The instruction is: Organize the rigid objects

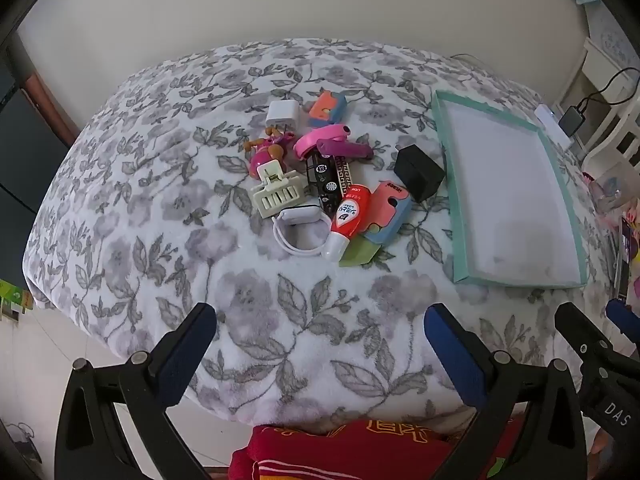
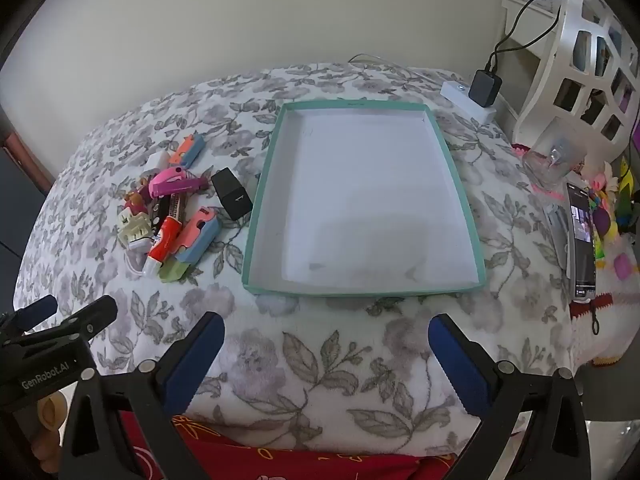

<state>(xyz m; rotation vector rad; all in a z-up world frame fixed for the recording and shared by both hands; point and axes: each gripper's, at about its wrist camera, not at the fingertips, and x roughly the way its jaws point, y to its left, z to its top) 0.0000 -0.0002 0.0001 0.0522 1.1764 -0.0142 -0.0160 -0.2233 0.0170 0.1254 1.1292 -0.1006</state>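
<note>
A heap of small rigid things lies on the floral blanket point(image 1: 160, 208): a cream hair claw point(image 1: 276, 194), a red-and-white tube point(image 1: 347, 218), a pink-and-blue toy point(image 1: 390, 210), a black cube charger point(image 1: 418, 172), a white plug point(image 1: 282, 114), a pink doll figure point(image 1: 270, 150). To their right sits a teal-rimmed tray point(image 1: 448, 184) with a white floor, and nothing lies in it point(image 2: 256, 200). My left gripper point(image 1: 320, 332) hangs open above the blanket, nearer me than the heap. Open too, my right gripper point(image 2: 326, 334) hovers before the tray's near rim.
A black adapter point(image 2: 485, 87) on a white power strip sits beyond the tray. At the right stand a white lattice rack point(image 2: 580, 60), a clear cup point(image 2: 554, 156) and a phone point(image 2: 582, 240). Red cloth point(image 1: 352, 452) lies below the blanket's near edge.
</note>
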